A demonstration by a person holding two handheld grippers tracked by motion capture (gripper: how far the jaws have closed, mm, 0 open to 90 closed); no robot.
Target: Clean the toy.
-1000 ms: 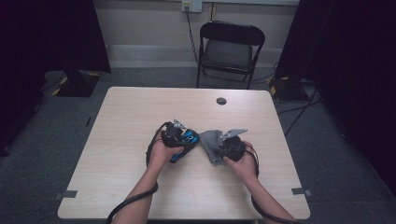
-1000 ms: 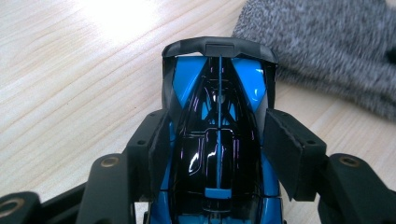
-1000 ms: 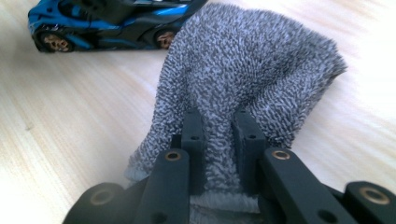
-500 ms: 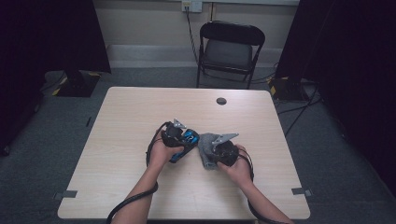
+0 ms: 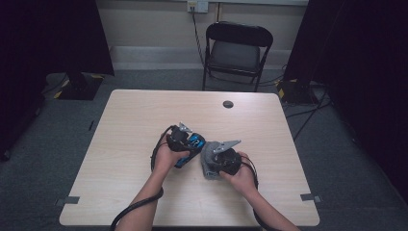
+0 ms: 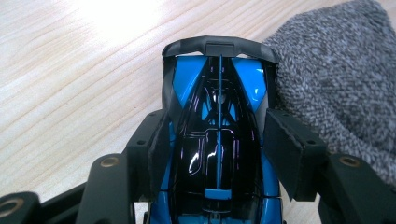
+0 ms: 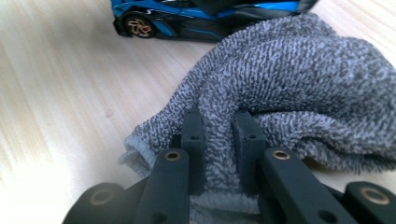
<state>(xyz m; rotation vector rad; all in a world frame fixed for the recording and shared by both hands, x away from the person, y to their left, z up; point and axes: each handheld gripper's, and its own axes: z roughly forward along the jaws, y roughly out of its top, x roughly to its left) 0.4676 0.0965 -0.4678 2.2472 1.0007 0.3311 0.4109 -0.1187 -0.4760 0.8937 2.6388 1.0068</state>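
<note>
A blue and black toy car (image 6: 218, 140) sits between the pads of my left gripper (image 6: 217, 144), which is shut on its sides. From above, the car (image 5: 192, 144) and left gripper (image 5: 185, 144) are at the table's middle. My right gripper (image 7: 219, 140) is shut on a fold of a grey knitted cloth (image 7: 289, 79), bunched on the wood. The cloth (image 5: 208, 161) lies just right of the car, and its edge touches the car's side (image 7: 205, 11). In the high view the right gripper (image 5: 219, 161) sits over the cloth.
The light wooden table (image 5: 125, 125) carries a small dark round disc (image 5: 228, 104) near its far edge. A black folding chair (image 5: 235, 53) stands behind the table. Cables trail from both grippers off the near edge.
My right gripper has slid left with the cloth, bringing it against the car. The left gripper and the car have stayed in place.
</note>
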